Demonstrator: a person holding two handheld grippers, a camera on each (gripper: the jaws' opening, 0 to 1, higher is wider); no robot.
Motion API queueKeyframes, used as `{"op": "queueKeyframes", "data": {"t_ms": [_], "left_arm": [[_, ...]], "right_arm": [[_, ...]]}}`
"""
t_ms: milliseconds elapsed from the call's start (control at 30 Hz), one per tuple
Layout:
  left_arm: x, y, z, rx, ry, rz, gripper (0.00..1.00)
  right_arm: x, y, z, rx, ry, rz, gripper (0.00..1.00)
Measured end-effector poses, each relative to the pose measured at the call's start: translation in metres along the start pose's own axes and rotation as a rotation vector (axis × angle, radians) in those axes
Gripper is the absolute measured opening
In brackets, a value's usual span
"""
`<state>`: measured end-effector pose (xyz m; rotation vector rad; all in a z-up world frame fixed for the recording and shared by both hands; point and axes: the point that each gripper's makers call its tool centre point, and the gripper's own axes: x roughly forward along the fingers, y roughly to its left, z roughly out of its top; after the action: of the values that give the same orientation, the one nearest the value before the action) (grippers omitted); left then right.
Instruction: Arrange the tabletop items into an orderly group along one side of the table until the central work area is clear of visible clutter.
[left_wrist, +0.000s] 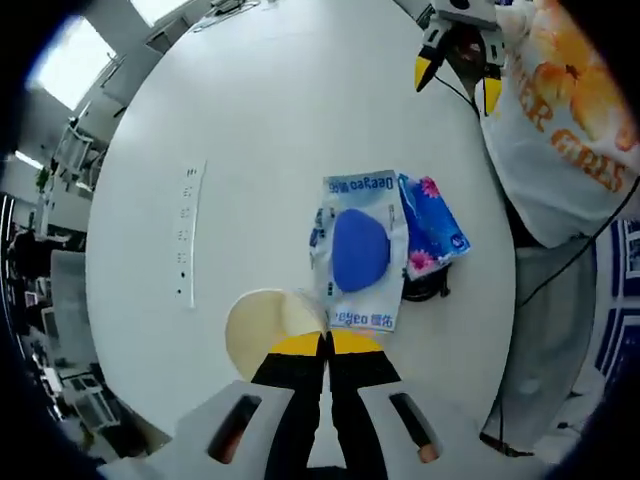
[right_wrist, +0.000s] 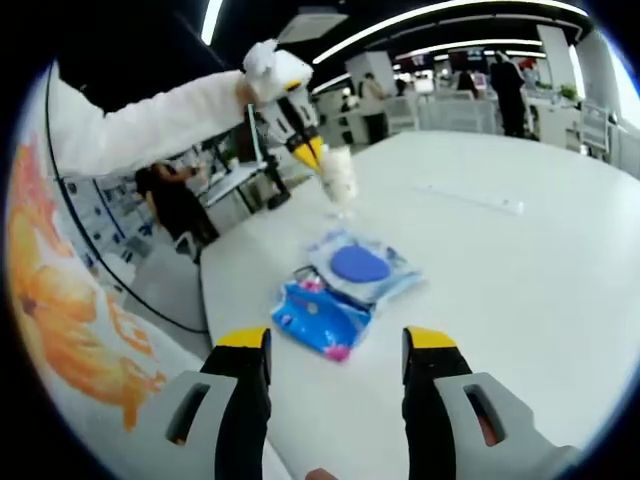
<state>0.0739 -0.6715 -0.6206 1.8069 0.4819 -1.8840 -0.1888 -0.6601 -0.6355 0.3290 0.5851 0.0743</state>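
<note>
wipes pack (left_wrist: 358, 250) labelled "deeyeo", blue tissue packet (left_wrist: 432, 228) beside it

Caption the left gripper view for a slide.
Left gripper shut on a cream cup above wipes pack on white table.

A big white round table (right_wrist: 520, 300) stands in a wide room with long bright strip lights (right_wrist: 420, 22) on a dark ceiling. Past the table's far edge are desks and chairs (right_wrist: 400, 110), and some people (right_wrist: 505, 75) stand there. More bright light panels (left_wrist: 70, 60) glow beyond the table's edge.
</note>
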Motion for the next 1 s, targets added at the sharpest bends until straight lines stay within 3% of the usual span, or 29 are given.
{"op": "queueKeyframes", "data": {"t_ms": [33, 167, 333, 467, 667, 867, 1000], "left_arm": [[0.006, 0.007, 0.0, 0.011, 0.024, -0.007, 0.0], [0.029, 0.023, 0.017, -0.084, -0.074, -0.048, 0.0], [0.051, 0.027, 0.005, -0.031, 0.01, -0.048, 0.0], [0.067, 0.017, -0.004, -0.176, 0.023, -0.113, 0.0], [0.078, 0.025, -0.009, -0.288, -0.013, -0.071, 0.0], [0.083, 0.025, -0.019, -0.265, 0.007, -0.063, 0.0], [0.087, 0.023, -0.023, -0.301, -0.002, -0.064, 0.0]], "right_arm": [[0.002, -0.001, -0.001, 0.005, 0.008, -0.001, 0.5], [0.003, -0.003, -0.001, 0.006, 0.024, -0.001, 0.5], [0.004, -0.009, -0.003, 0.04, 0.026, -0.017, 0.5], [0.006, -0.011, -0.009, 0.055, 0.046, -0.021, 0.49], [0.017, -0.008, -0.004, 0.046, 0.063, 0.003, 0.48], [0.028, -0.005, 0.009, 0.033, 0.053, 0.025, 0.48], [0.03, -0.004, 0.01, 0.029, 0.048, 0.034, 0.48]]}}
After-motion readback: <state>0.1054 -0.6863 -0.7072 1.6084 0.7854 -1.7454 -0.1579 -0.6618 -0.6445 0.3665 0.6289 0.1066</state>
